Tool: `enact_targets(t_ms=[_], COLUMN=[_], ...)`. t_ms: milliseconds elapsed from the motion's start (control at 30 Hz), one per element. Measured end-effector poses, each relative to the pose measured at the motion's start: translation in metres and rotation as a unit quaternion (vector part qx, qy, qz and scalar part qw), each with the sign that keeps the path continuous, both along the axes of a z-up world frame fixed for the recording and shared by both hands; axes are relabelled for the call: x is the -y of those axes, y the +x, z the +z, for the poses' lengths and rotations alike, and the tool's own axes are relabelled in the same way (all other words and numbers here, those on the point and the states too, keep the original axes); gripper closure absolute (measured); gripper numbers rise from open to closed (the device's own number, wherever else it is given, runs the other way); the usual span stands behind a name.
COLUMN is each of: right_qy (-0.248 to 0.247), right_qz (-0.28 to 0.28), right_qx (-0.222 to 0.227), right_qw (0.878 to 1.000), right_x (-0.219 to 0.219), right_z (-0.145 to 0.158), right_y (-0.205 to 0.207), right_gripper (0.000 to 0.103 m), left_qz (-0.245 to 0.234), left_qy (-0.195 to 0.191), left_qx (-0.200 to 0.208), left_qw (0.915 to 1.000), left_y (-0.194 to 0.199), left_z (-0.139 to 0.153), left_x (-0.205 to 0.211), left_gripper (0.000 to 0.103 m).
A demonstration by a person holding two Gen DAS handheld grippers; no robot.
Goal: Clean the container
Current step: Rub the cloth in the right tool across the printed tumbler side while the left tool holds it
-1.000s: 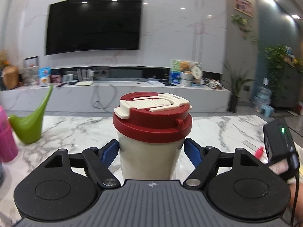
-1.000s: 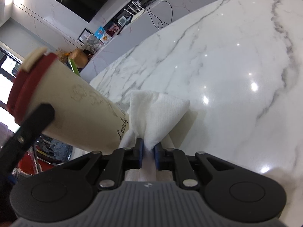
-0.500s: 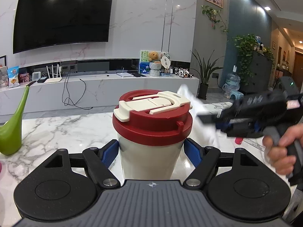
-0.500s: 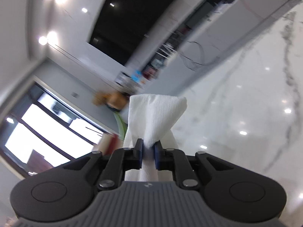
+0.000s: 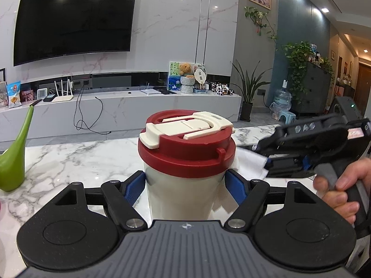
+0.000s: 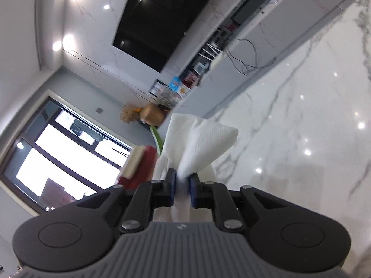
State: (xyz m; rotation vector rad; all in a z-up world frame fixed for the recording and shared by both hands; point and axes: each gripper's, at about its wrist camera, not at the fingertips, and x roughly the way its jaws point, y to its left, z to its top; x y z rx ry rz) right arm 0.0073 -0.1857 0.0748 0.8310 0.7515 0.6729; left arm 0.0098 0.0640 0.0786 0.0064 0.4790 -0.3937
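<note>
- in the left wrist view the cream cup point(image 5: 183, 192) stands upright at the centre of the frame, clamped between the blue pads point(image 5: 133, 186) of the left gripper point(image 5: 185, 185), one pad on each side of its body.
- a red lid point(image 5: 186, 149) with a cream flip clasp point(image 5: 187, 127) closes the cup's top.
- the cup is over the white marble table point(image 5: 76, 159), which fills the middle band of the frame.
- at the right edge of that view a hand point(image 5: 345, 185) holds the right gripper point(image 5: 266, 159), pointing toward the cup from the right.
- a white paper towel point(image 5: 251, 162) sticks out of it and touches the cup just under the lid's rim.
- in the right wrist view the right gripper's point(image 6: 182, 183) fingers are pinched together on the paper towel point(image 6: 197, 141), which fans out above them at centre frame.
- there, a blurred part of the red lid point(image 6: 143, 164) shows left of the towel.
- a green watering can point(image 5: 11, 159) sits at the left edge of the left wrist view, well apart from the cup.
- a dark tv point(image 5: 74, 20) hangs on the wall at upper left.
</note>
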Motion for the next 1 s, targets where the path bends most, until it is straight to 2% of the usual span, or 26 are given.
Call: enact_targets(t_ms=[367,567,800,1000], right_qy=[-0.113,-0.143,-0.144,-0.145], right_qz=[0.009,0.019,0.021,0.02], right_qx=[-0.062,-0.092,-0.098,-0.098], right_qw=[0.992,0.985,0.984,0.984], right_x=[-0.026,-0.033,-0.034,-0.038], right_z=[-0.037,-0.054,-0.056,-0.054], right_y=[-0.005,-0.003,0.0,0.005], right_gripper=[0.087,0.088,0.087,0.087], left_qz=[0.001,0.017,0.094,0.162], left_qy=[0.002,-0.002,-0.022,-0.006], left_qx=[0.002,-0.002,-0.009,0.02], left_qw=[1.0,0.9999,0.9953,0.9866], left_y=[-0.003,-0.003,-0.009,-0.012], left_z=[0.0,0.001,-0.006,-0.005], left_x=[0.003,0.009,0.029,0.056], left_gripper=[0.029,0.028,0.022,0.02])
